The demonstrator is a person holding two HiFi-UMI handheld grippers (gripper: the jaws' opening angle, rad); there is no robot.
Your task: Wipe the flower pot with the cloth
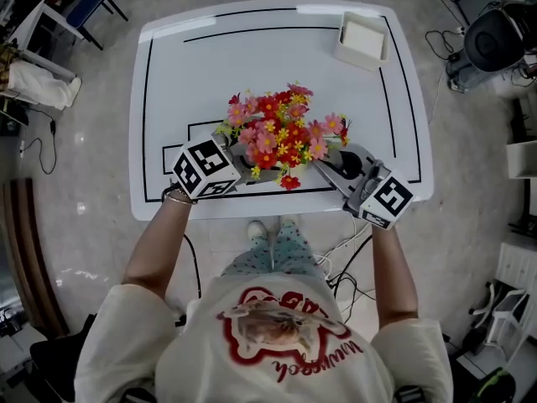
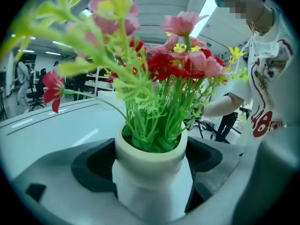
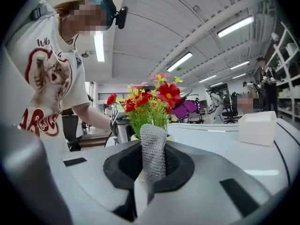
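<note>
One pot (image 2: 150, 165) is at the near middle of the white counter (image 1: 252, 65), holding a bunch of red, pink and yellow flowers (image 1: 277, 137) on green stems. The left tool (image 1: 237, 164) is clamped around the pot's cream body. The right tool (image 3: 151, 172), just right of the flowers, pinches one grey knitted cloth (image 3: 153, 149), which stands up between its jaws. One white box (image 1: 362, 39) sits at the far right corner; I cannot make out its contents.

Head view: steeply down on table (image 1: 277, 65). Left gripper view: v. close to flower pot (image 2: 150, 172), looking up thru flowers (image 2: 164, 69). Right gripper view: opposite side, farther. All share flowers.
</note>
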